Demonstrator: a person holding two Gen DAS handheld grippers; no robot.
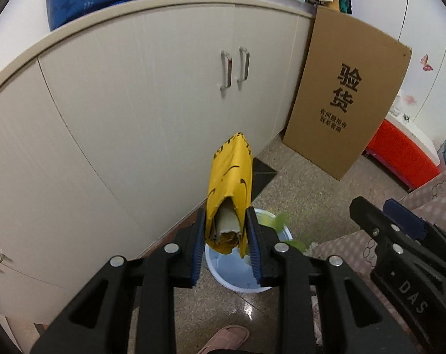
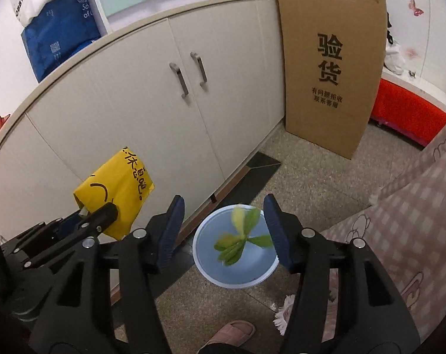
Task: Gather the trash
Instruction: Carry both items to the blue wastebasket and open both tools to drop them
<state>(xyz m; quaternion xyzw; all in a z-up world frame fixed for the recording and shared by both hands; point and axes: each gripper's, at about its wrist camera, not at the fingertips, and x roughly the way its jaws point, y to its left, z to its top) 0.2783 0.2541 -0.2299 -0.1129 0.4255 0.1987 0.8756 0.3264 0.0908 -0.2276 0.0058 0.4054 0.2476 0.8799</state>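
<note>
My left gripper [image 1: 225,221] is shut on a yellow paper bag [image 1: 230,183] with black print, held upright above a white bin [image 1: 237,277] on the floor. The bag also shows at the left in the right wrist view [image 2: 116,188], clamped by the left gripper [image 2: 99,215]. My right gripper [image 2: 223,206] is open, directly above the bin [image 2: 234,259]. Green leafy scraps [image 2: 240,239], blurred, are between its fingers over the bin, touching neither finger. The right gripper [image 1: 367,209] shows at the right in the left wrist view.
A beige cabinet [image 2: 164,112] with two metal handles stands behind the bin. A large cardboard sheet [image 2: 332,65] leans against its right end. A pink checked cloth [image 2: 414,221] is on the right. A pink slipper [image 2: 231,336] lies near the bottom. A red box [image 2: 408,115] sits far right.
</note>
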